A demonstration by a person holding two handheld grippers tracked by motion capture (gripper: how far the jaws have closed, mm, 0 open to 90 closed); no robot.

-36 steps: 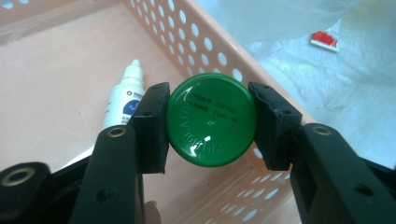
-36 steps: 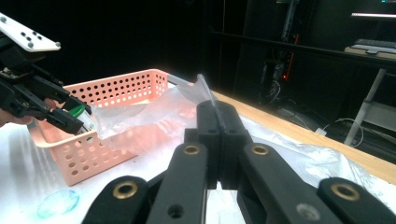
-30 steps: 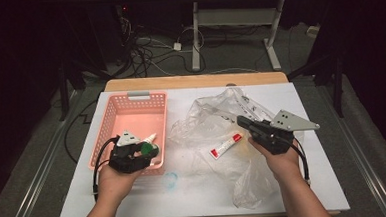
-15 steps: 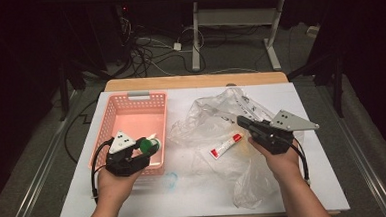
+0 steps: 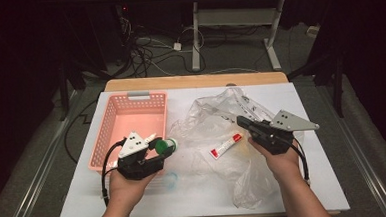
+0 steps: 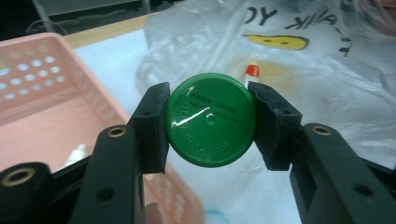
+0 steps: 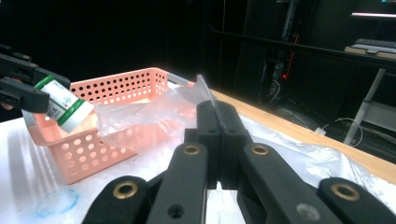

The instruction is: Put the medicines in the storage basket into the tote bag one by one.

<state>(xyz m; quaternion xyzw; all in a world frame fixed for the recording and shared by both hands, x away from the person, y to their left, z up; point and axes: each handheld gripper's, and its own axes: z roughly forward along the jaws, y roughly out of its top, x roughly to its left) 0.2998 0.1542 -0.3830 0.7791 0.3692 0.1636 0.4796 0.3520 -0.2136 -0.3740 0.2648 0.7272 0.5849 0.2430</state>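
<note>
Green-capped white plastic jar (image 6: 211,126) sits clamped between the two black jaws of the left gripper (image 6: 210,128), the pads pressing on either side of its round green lid, which faces the camera in the left gripper view and bears raised lettering. In the high view the same jar (image 5: 165,146) hangs above the near right corner of the pink perforated plastic basket (image 5: 112,123), at the basket's edge facing the bag, and the left gripper (image 5: 153,146) points toward the middle of the table. From the right gripper view the jar (image 7: 63,107) shows a white label with green bands and lies tilted, over the basket's (image 7: 122,91) near rim.

The right gripper (image 7: 218,126) is clenched on a fold of the crumpled clear plastic bag (image 7: 140,116); its jaws stand pressed together with the thin film rising from between them. In the high view that gripper (image 5: 247,123) rests over the bag (image 5: 217,132), which spreads across the white table top (image 5: 325,181) to the right of the basket. A small white tube with a red cap (image 5: 225,146) lies under the film, between the two grippers. A faint blue ring mark (image 5: 170,180) is on the table just in front of the left hand (image 5: 126,184).
</note>
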